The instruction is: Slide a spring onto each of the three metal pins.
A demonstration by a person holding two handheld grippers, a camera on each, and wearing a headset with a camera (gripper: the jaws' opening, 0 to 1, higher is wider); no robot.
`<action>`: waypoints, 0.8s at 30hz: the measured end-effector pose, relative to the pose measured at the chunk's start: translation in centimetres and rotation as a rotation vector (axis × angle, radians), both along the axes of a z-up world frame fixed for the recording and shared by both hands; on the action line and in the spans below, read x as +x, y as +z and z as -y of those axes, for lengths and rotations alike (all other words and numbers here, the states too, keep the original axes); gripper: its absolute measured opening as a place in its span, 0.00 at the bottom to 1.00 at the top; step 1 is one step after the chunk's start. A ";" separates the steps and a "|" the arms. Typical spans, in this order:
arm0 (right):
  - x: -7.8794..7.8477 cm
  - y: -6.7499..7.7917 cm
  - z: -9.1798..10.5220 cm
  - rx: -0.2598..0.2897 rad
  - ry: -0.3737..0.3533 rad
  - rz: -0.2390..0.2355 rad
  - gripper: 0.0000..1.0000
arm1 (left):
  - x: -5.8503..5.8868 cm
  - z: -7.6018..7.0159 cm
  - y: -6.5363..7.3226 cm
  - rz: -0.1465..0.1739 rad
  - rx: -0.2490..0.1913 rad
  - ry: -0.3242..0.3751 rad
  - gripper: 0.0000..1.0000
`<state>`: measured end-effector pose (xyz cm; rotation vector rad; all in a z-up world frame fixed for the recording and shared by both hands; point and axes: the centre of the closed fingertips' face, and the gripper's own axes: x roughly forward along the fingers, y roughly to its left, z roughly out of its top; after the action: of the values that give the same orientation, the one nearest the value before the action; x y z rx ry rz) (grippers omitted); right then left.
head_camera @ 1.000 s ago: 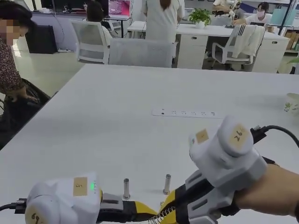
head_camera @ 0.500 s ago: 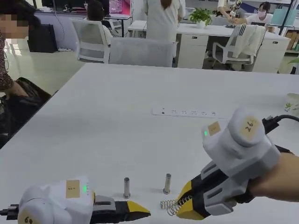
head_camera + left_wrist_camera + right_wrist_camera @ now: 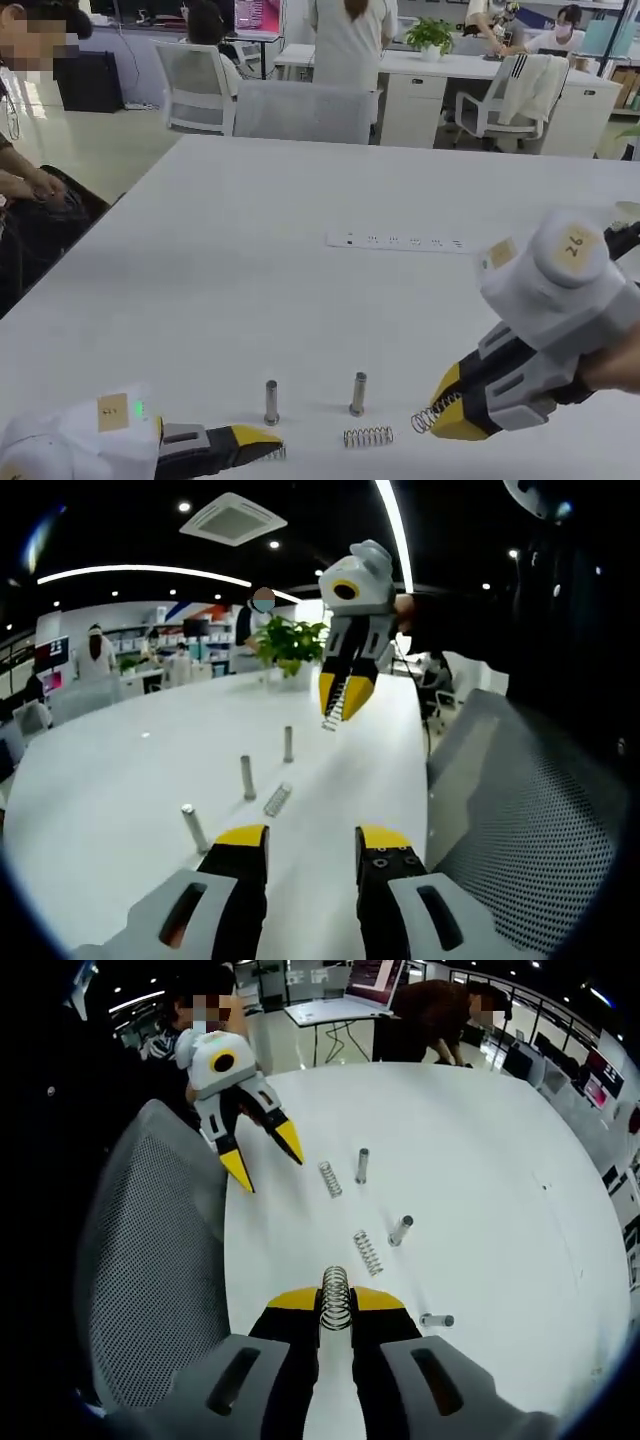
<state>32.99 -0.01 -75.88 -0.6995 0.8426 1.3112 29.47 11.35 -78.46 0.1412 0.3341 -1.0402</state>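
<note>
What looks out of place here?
Nothing serious: two loose springs lie flat on the table, one beside the middle pin, one near the left gripper's tips. The right gripper grips a third spring. Pins are bare.

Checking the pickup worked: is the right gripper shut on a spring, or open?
Shut on a spring: the right gripper view shows it clamped between the yellow tips of the right gripper.

At 6 o'clock two pins point(image 3: 358, 393) and a loose spring point(image 3: 368, 436) stood in the way; toward 12 o'clock the table point(image 3: 250, 280) was free until the power strip point(image 3: 398, 241).
</note>
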 end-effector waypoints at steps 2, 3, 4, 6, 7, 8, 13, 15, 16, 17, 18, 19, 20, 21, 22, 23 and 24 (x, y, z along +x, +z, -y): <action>0.3 0.1 0.4 -0.014 -0.003 0.003 0.08 | 0.0 -0.5 -0.1 -0.007 -0.002 0.019 0.30; 0.4 0.1 0.6 -0.021 -0.003 0.005 0.08 | 0.0 -0.7 -0.1 -0.008 -0.004 0.027 0.31; 0.6 0.1 0.9 -0.031 -0.003 0.009 0.08 | 0.1 -1.0 -0.1 -0.009 -0.008 0.038 0.32; 0.8 0.1 1.2 -0.043 -0.002 0.007 0.08 | 0.1 -1.4 -0.2 -0.009 -0.011 0.055 0.33; 0.9 0.2 1.3 -0.046 -0.002 0.007 0.08 | 0.1 -1.6 -0.2 -0.010 -0.012 0.061 0.33; 1.1 0.3 1.5 -0.049 -0.003 0.009 0.08 | 0.2 -1.7 -0.2 -0.011 -0.014 0.068 0.34; 2.3 0.5 2.7 -0.084 -0.021 0.026 0.08 | 0.3 -2.5 -0.2 -0.013 -0.022 0.099 0.36; 2.7 0.7 3.0 -0.090 -0.029 0.024 0.08 | 0.3 -2.7 -0.2 -0.013 -0.022 0.108 0.36; 3.0 0.8 3.3 -0.100 -0.033 0.028 0.08 | 0.3 -2.8 -0.2 -0.013 -0.021 0.113 0.36; 3.1 0.8 3.5 -0.107 -0.035 0.030 0.08 | 0.3 -2.9 -0.2 -0.014 -0.021 0.116 0.37; 3.3 0.8 3.7 -0.115 -0.035 0.032 0.08 | 0.3 -3.0 -0.2 -0.014 -0.021 0.119 0.38; 3.6 0.8 3.8 -0.124 -0.039 0.035 0.08 | 0.3 -3.1 -0.2 -0.016 -0.021 0.122 0.38; 3.7 0.8 4.0 -0.131 -0.041 0.037 0.08 | 0.2 -3.2 -0.2 -0.015 -0.021 0.124 0.38; 3.9 0.8 4.2 -0.142 -0.041 0.037 0.08 | 0.2 -3.3 -0.3 -0.014 -0.021 0.127 0.39; 4.1 0.7 4.3 -0.150 -0.042 0.038 0.08 | 0.2 -3.3 -0.3 -0.015 -0.022 0.128 0.39; 4.3 0.6 4.5 -0.164 -0.044 0.040 0.08 | 0.2 -3.4 -0.3 -0.015 -0.023 0.130 0.39; 4.5 0.6 4.6 -0.174 -0.044 0.041 0.08 | 0.2 -3.4 -0.4 -0.015 -0.022 0.132 0.39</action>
<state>37.49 -4.58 -75.32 -0.8371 0.9408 1.1900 29.66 14.75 -78.84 0.0907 0.3410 -0.9148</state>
